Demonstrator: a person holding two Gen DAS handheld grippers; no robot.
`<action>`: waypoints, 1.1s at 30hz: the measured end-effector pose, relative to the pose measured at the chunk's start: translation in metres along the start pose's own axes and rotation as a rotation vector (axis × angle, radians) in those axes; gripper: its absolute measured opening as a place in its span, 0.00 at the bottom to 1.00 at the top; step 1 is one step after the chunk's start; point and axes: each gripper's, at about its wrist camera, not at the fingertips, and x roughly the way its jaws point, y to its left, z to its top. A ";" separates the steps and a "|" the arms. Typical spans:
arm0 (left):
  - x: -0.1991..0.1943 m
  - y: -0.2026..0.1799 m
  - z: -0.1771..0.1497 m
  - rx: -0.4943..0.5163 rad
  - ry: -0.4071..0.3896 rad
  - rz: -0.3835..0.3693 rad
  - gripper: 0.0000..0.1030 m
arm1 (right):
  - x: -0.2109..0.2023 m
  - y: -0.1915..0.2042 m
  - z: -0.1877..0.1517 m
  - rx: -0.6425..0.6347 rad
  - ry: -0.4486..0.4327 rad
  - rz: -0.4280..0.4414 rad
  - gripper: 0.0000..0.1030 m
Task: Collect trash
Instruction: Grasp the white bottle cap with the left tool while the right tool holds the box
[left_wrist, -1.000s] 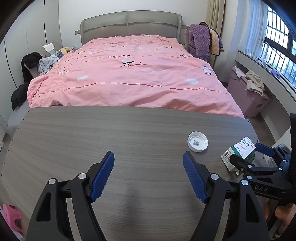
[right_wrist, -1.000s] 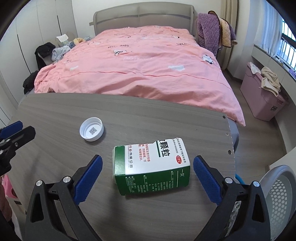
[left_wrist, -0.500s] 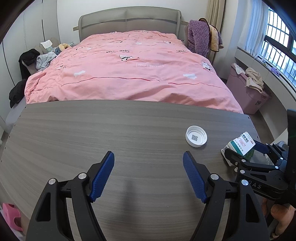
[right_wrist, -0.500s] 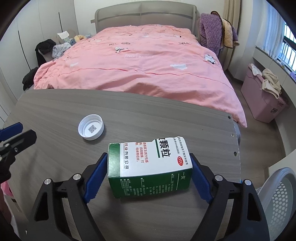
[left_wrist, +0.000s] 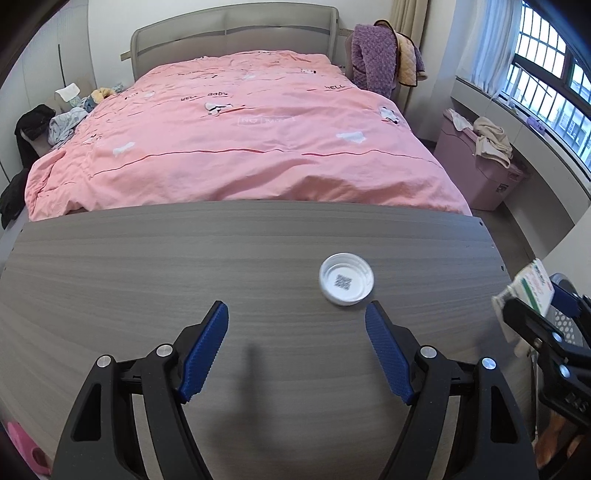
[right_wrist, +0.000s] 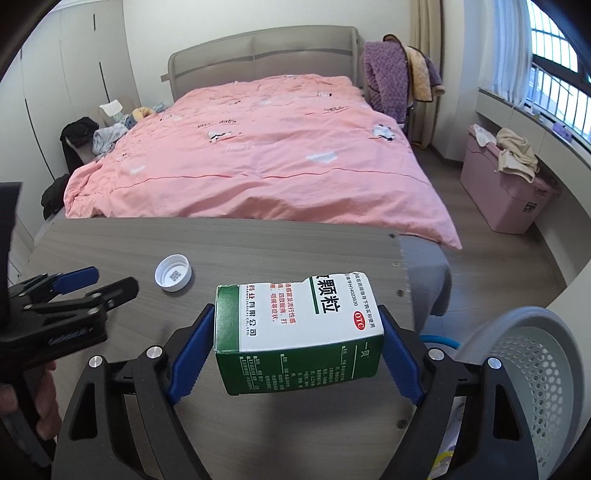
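A bed with a pink duvet (left_wrist: 240, 147) fills the far middle, past the grey wooden table (left_wrist: 147, 266). A purple quilted blanket (right_wrist: 388, 81) hangs far right. A pink storage box (right_wrist: 506, 199) stands at the right, under the window.

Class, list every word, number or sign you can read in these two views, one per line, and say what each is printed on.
"OTC": red oval on the medicine box.
"颗粒": large green characters, same box.
"H14023630": small number by its top edge, only partly clear.
Box's fine print: too small.
"HELL", "Baby": pink duvet.
QR code, no words: inside the white bottle cap.
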 end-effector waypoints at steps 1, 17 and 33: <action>0.003 -0.004 0.002 0.005 0.001 -0.003 0.71 | -0.003 -0.004 -0.001 0.008 -0.002 -0.001 0.79; 0.048 -0.038 0.012 0.061 0.029 0.050 0.69 | -0.012 -0.042 -0.012 0.099 -0.015 0.018 0.79; 0.009 -0.052 -0.007 0.108 -0.001 -0.008 0.38 | -0.030 -0.054 -0.022 0.142 -0.036 0.020 0.79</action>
